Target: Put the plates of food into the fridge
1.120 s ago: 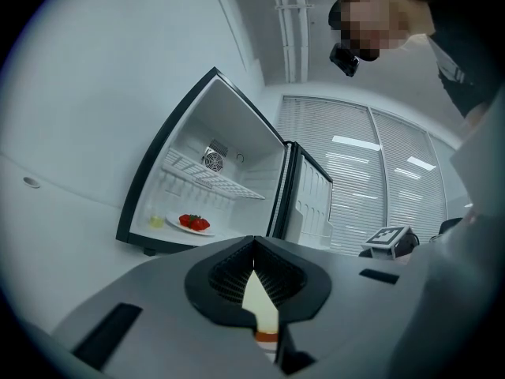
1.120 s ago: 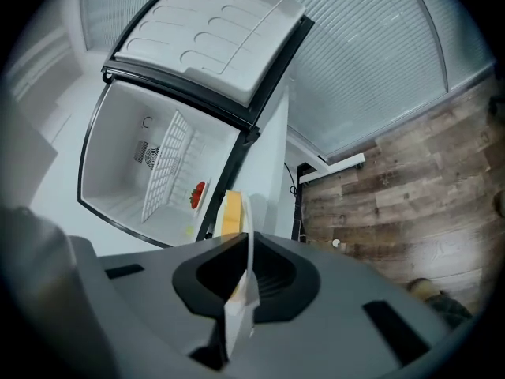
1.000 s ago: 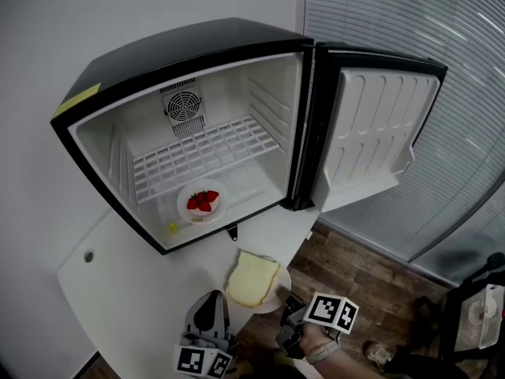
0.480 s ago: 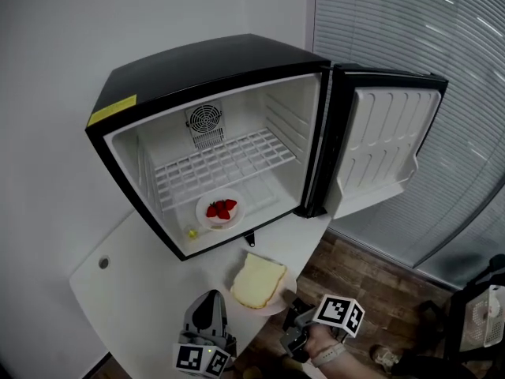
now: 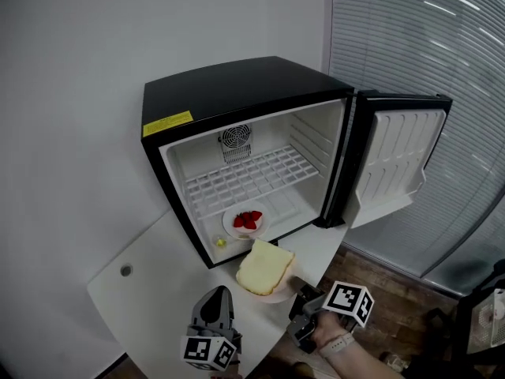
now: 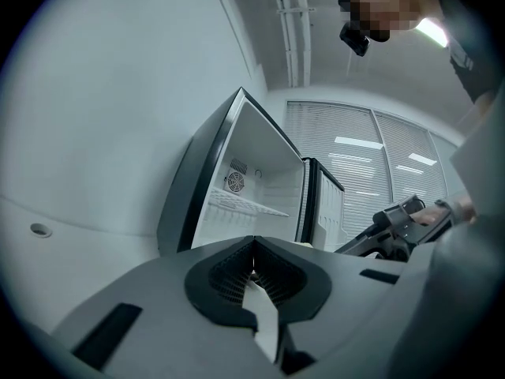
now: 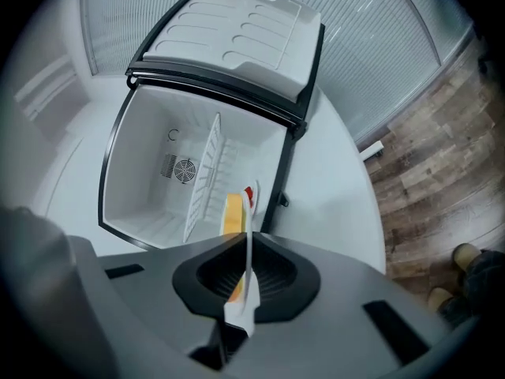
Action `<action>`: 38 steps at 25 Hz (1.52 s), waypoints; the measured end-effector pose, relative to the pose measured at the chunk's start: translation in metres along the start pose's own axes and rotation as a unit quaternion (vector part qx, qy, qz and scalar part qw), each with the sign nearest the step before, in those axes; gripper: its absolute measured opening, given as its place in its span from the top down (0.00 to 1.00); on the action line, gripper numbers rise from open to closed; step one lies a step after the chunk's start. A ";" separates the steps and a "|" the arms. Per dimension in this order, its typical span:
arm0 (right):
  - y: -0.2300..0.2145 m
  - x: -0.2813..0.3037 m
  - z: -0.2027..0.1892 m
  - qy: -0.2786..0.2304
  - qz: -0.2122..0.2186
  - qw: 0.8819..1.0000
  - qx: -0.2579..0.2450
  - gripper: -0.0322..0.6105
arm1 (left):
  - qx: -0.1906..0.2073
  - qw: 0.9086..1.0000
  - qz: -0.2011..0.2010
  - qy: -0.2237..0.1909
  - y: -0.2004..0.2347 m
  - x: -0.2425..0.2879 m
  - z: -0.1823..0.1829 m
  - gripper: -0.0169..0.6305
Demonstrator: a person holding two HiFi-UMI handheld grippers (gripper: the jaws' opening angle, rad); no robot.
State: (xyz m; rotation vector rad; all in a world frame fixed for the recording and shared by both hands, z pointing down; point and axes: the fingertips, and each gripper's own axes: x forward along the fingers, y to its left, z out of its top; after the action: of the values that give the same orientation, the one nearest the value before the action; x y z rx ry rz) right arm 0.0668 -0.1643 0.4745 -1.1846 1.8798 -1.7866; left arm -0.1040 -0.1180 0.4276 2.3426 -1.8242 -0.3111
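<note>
The right gripper [image 5: 302,300] grips the near rim of the plate of bread [image 5: 278,294]. Ahead of it, the open fridge [image 5: 237,93] holds a strawberry plate [image 5: 229,226]. The left gripper [image 5: 218,294] is just to its left.

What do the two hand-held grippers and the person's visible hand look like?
Both grippers are grey plastic with broad, flat jaws. The left gripper has black ribbed pads and carries a cube with black-and-white square markers. The right gripper looks darker in the head view and bears the same kind of cube. The hand behind it wears a light wristband.
</note>
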 end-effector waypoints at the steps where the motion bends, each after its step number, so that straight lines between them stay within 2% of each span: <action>1: 0.008 0.003 -0.001 -0.002 0.005 1.000 0.001 0.92 | 0.001 1.000 -0.002 -0.001 0.004 0.001 0.003 0.96; 7: 0.043 0.014 -0.008 -0.005 0.031 0.999 0.011 0.92 | 0.019 1.000 -0.006 -0.010 0.027 0.001 0.021 0.96; 21: 0.097 0.021 0.020 0.000 0.058 0.998 0.003 0.92 | 0.018 0.999 0.039 -0.031 0.065 0.010 0.050 0.96; 28: 0.127 0.046 0.027 0.010 0.077 0.997 0.005 0.92 | 0.018 0.998 0.051 -0.036 0.076 0.013 0.059 0.96; 38: 0.143 0.101 0.034 0.024 0.074 0.997 0.020 0.92 | 0.013 0.996 0.069 -0.048 0.100 0.026 0.066 0.96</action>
State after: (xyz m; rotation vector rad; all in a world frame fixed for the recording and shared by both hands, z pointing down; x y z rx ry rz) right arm -0.0234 -0.2751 0.3680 -0.9704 1.8963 -1.7792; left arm -0.2085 -0.1670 0.3866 2.2398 -2.0346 -0.3882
